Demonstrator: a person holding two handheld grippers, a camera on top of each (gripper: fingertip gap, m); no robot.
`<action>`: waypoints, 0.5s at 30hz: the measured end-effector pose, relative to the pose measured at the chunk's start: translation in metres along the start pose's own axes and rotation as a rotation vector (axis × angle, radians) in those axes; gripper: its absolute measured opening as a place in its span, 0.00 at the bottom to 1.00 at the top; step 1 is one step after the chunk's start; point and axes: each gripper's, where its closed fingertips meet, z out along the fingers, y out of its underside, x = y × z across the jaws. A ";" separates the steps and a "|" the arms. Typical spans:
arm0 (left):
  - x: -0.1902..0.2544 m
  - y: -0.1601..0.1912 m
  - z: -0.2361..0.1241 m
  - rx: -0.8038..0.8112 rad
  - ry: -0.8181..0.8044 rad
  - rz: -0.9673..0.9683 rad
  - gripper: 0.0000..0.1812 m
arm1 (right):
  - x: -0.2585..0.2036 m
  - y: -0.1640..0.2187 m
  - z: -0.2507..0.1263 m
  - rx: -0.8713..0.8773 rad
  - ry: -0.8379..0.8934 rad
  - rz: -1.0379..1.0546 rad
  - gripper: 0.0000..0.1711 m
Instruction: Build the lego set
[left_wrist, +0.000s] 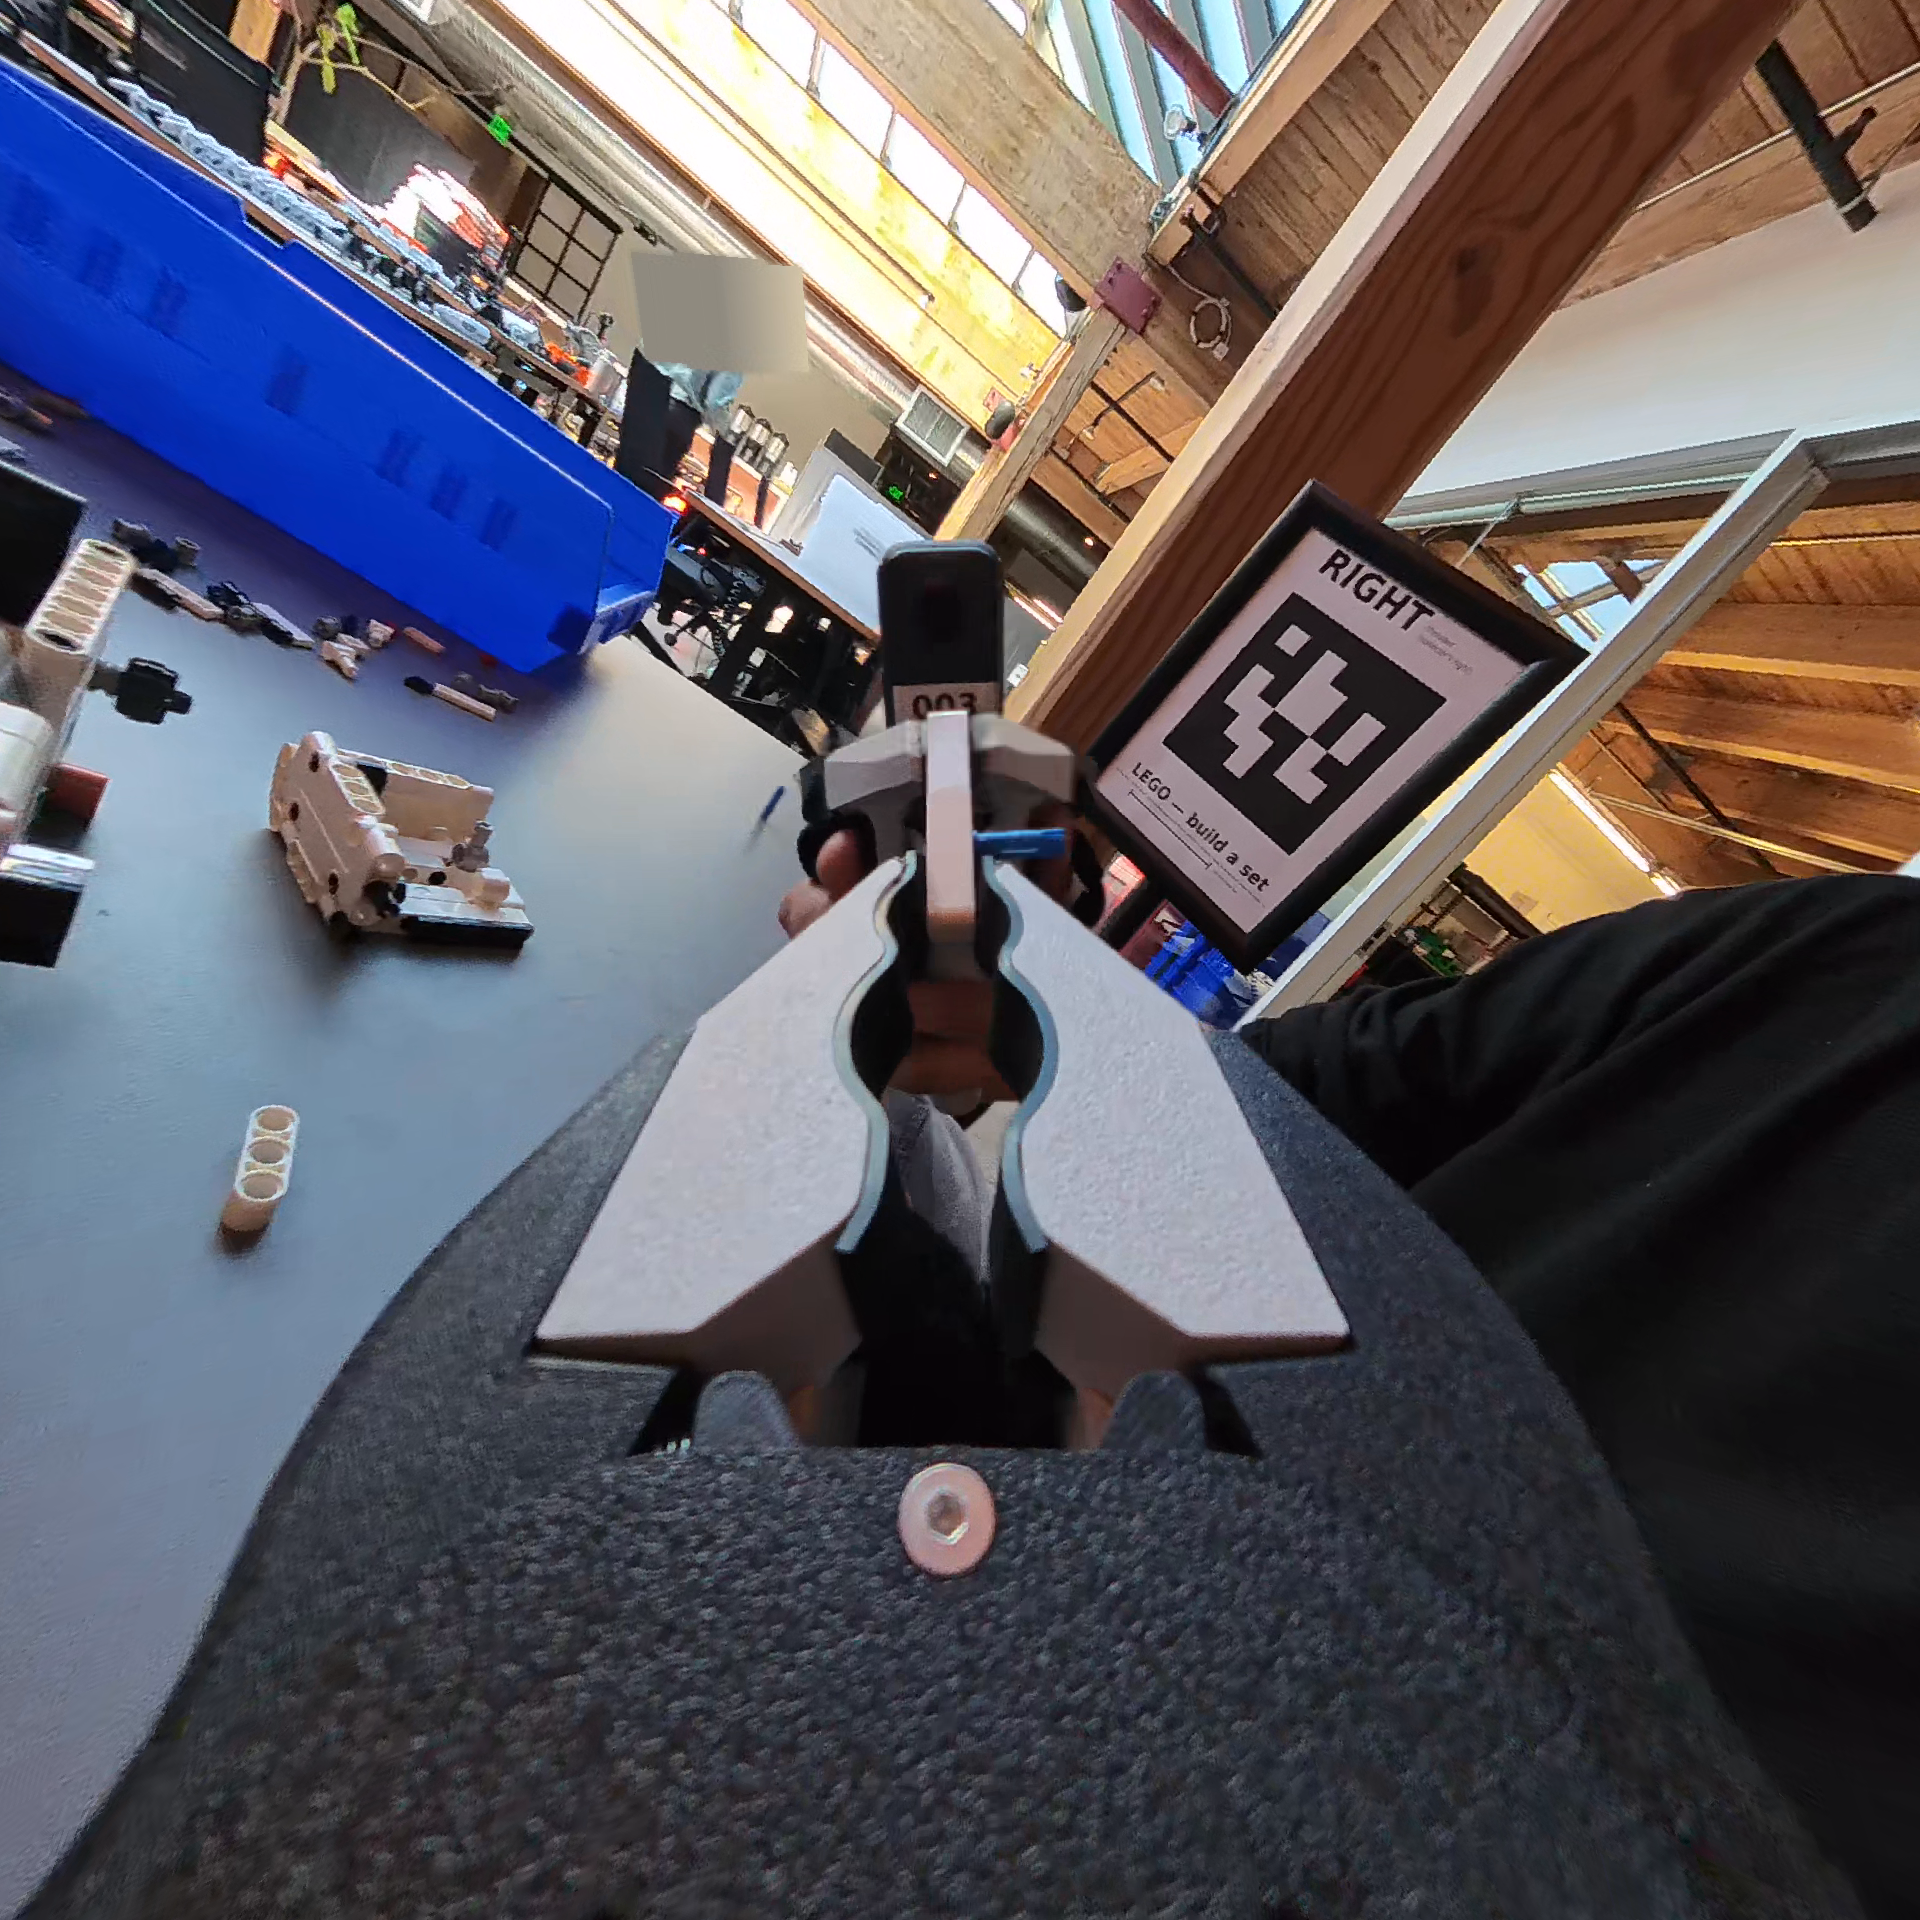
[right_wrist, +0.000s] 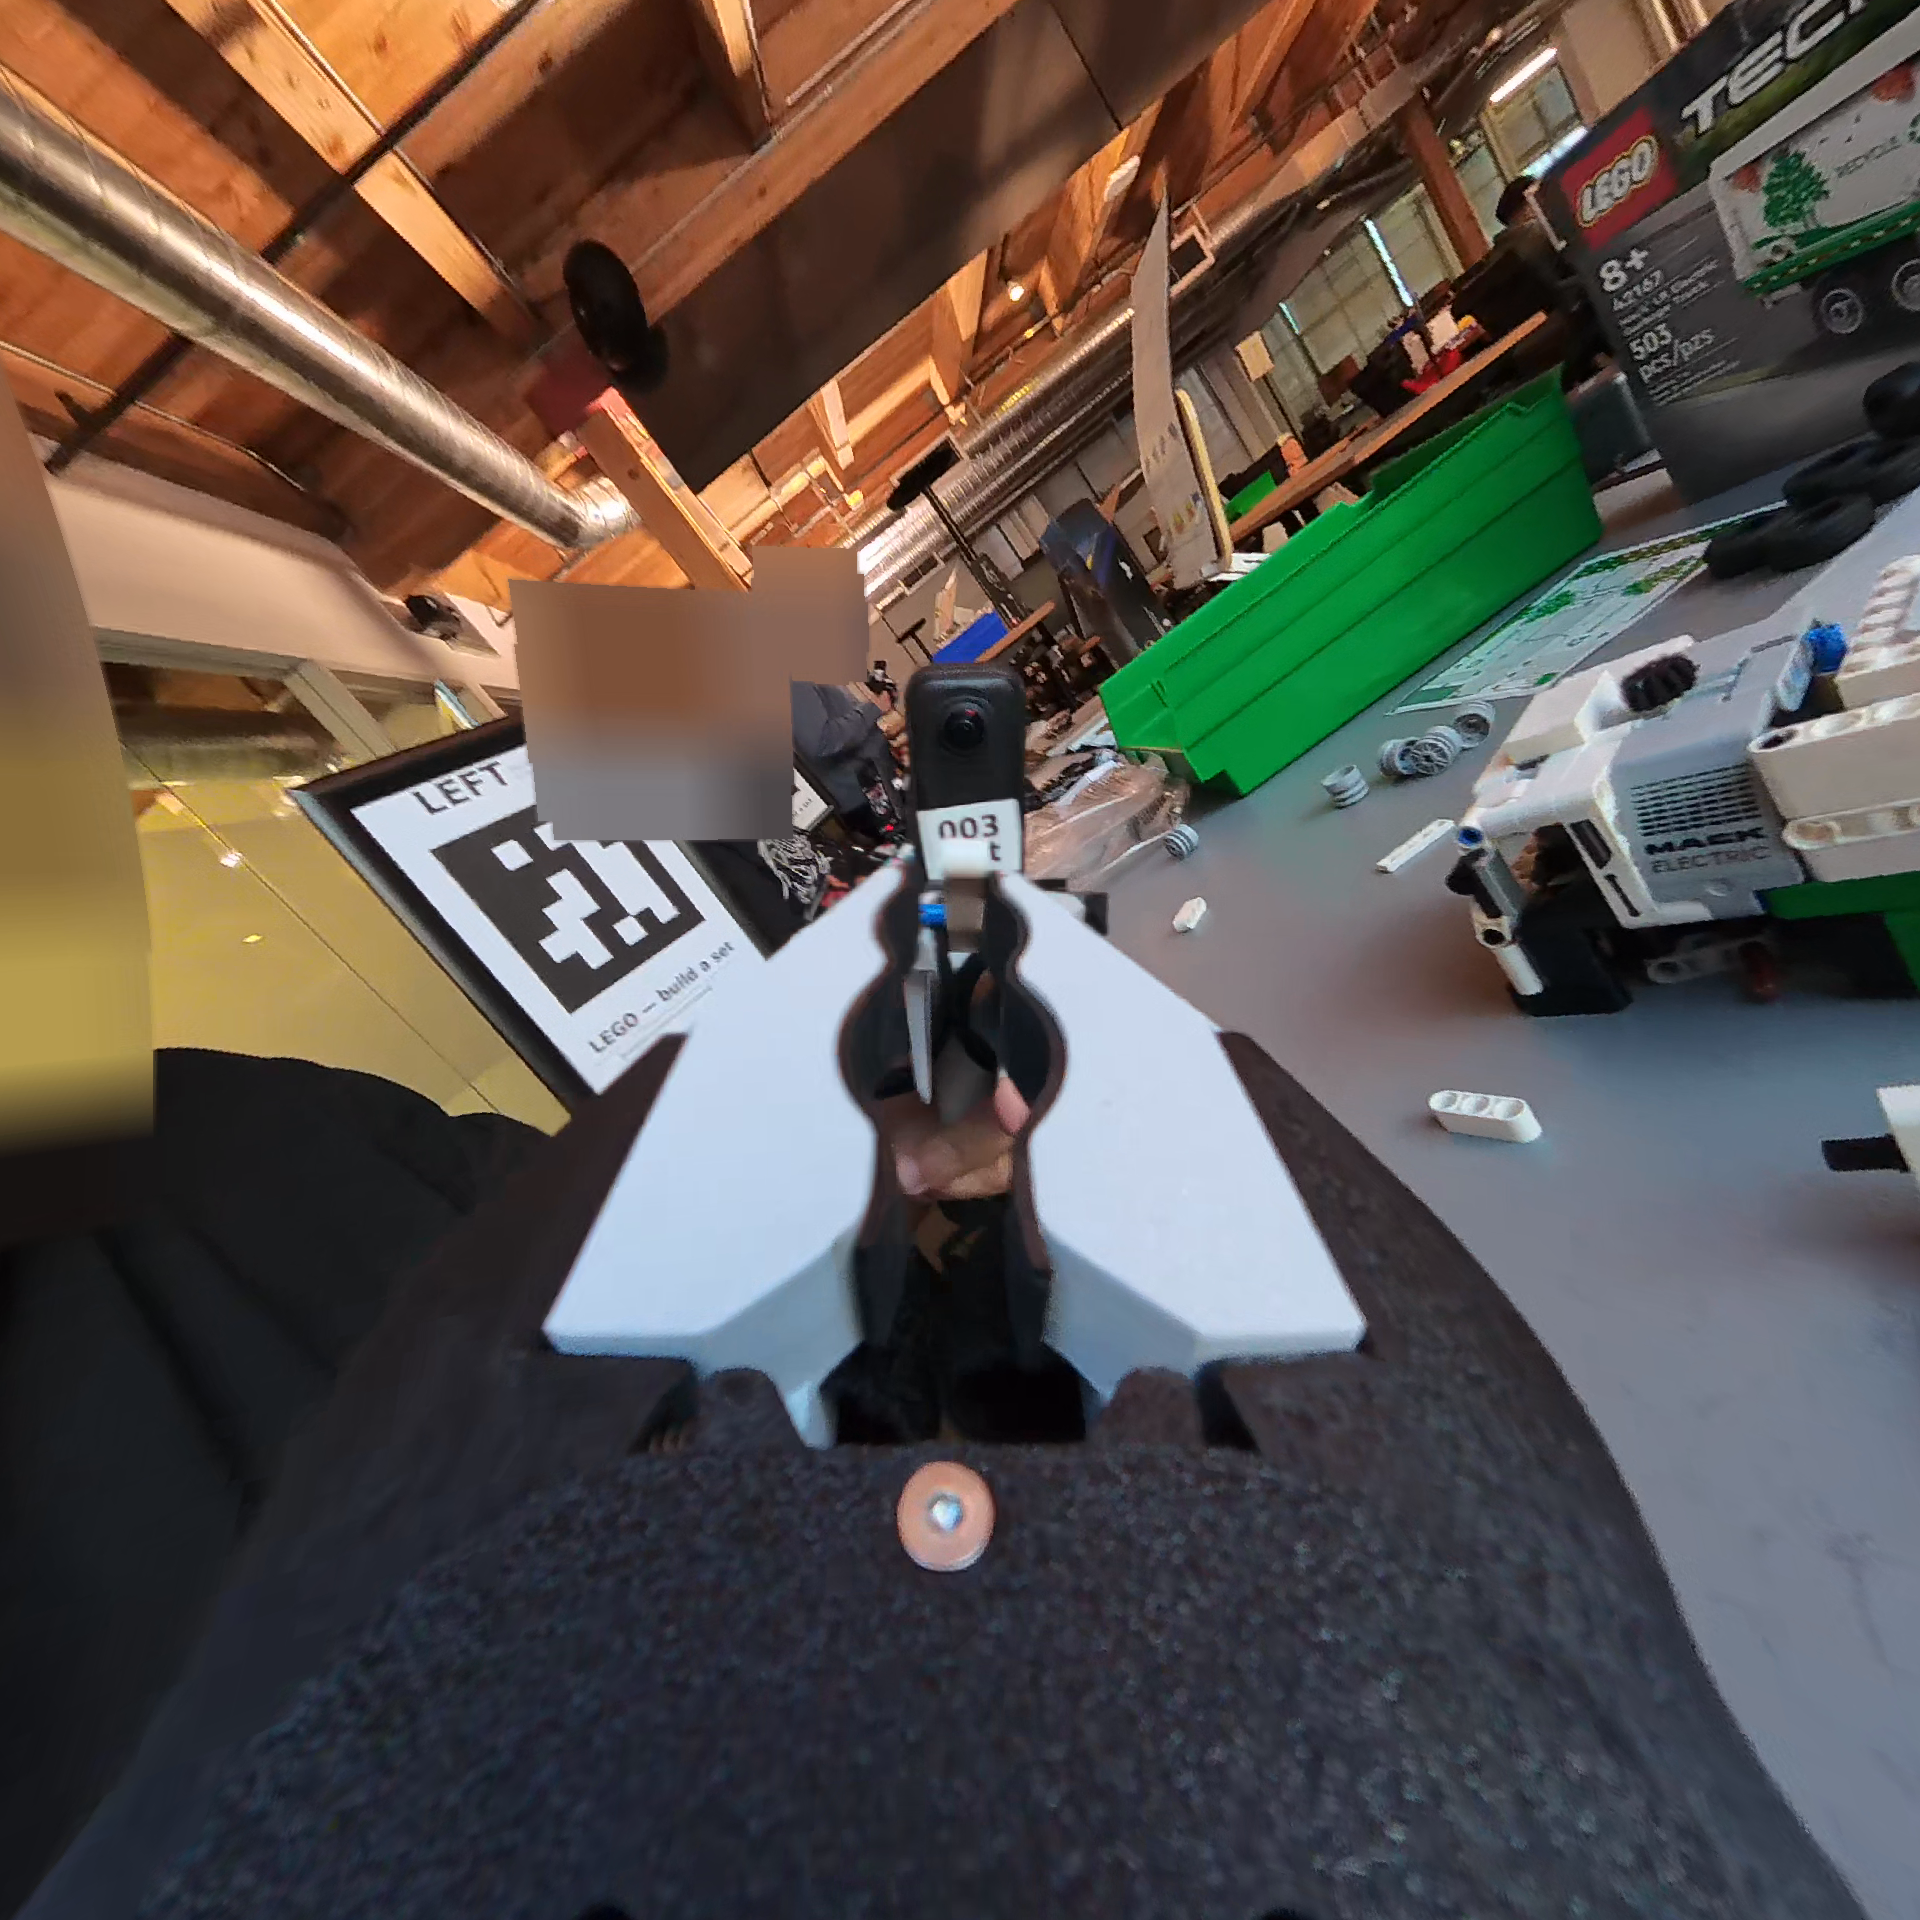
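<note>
A light, stiff, slick white beam (left_wrist: 951, 821), best gripped across its flat sides, is clamped in the left gripper (left_wrist: 951, 883) above the worktop (left_wrist: 312, 1039), while the right gripper (right_wrist: 951, 888) appears closed over it and its blue pin (left_wrist: 1023, 844), the part-built truck (right_wrist: 1662, 831) being left beyond

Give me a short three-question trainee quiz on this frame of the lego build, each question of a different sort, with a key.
1. True or false: a blue pin sticks out sideways from the white beam that sits at the tips of the left tongs.
2. In the right wrist view, the cab of the part-built truck on the table is mainly: A red, B white, C yellow.
3. Fill in: the long bin at the far side of the table in the left wrist view is ___ in colour.

Key: 1 true; 2 B; 3 blue.
</note>
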 end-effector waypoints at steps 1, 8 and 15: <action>0.000 0.001 0.001 -0.008 0.000 0.001 0.04 | 0.001 0.001 -0.001 -0.003 0.006 -0.014 0.04; -0.005 0.000 0.001 -0.008 -0.051 0.056 0.04 | 0.006 0.002 -0.002 -0.005 0.004 0.023 0.03; -0.002 -0.006 -0.010 -0.065 -0.098 0.189 0.11 | 0.005 0.014 -0.009 -0.351 0.061 -0.042 0.04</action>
